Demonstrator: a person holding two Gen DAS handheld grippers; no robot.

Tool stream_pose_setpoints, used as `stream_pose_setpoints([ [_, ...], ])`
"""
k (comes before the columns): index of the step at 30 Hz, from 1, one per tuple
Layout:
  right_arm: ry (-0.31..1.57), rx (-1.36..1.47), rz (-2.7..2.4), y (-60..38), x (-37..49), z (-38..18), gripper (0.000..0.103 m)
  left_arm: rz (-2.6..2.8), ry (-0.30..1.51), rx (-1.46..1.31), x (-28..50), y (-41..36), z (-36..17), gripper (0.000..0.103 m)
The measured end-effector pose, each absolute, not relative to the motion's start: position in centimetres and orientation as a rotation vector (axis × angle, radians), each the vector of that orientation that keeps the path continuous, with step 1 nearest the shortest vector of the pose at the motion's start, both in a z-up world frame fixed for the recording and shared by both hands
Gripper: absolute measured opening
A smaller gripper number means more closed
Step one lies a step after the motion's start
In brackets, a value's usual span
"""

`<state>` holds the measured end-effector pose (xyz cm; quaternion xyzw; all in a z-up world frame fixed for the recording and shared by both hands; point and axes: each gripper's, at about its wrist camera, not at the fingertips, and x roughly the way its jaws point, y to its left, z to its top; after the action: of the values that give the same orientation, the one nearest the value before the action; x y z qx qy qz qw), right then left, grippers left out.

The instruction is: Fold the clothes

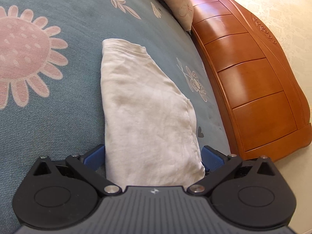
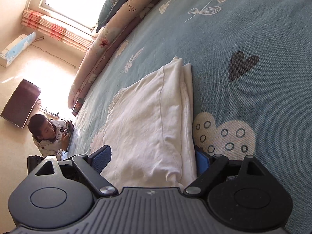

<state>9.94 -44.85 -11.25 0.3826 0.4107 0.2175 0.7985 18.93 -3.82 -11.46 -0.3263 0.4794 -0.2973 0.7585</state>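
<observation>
Left wrist view: folded white garment [image 1: 148,107] flat on the blue floral bedspread [image 1: 58,117]; left gripper [image 1: 154,156] spread wide around its near end, no clamp; right gripper [image 2: 154,156] likewise wide, straddling it.

White garment [image 1: 148,105], plain. Bedspread [image 1: 58,126] teal, printed with pink sunflower [image 1: 23,52], cream outline flowers, dark heart [image 2: 241,64]. Headboard [image 1: 253,81] glossy orange-brown wood. Gripper pads [image 2: 101,156] blue on black bodies. Curtain [image 2: 52,29] pink-orange striped.
</observation>
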Motion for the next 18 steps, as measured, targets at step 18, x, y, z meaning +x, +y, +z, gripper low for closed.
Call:
stream_pose_setpoints([
  [18,0.827,0.688,0.478,-42.0,14.1,-11.2,0.097,-0.680,1.015,-0.607,21.3,-5.9,-11.3,0.102],
])
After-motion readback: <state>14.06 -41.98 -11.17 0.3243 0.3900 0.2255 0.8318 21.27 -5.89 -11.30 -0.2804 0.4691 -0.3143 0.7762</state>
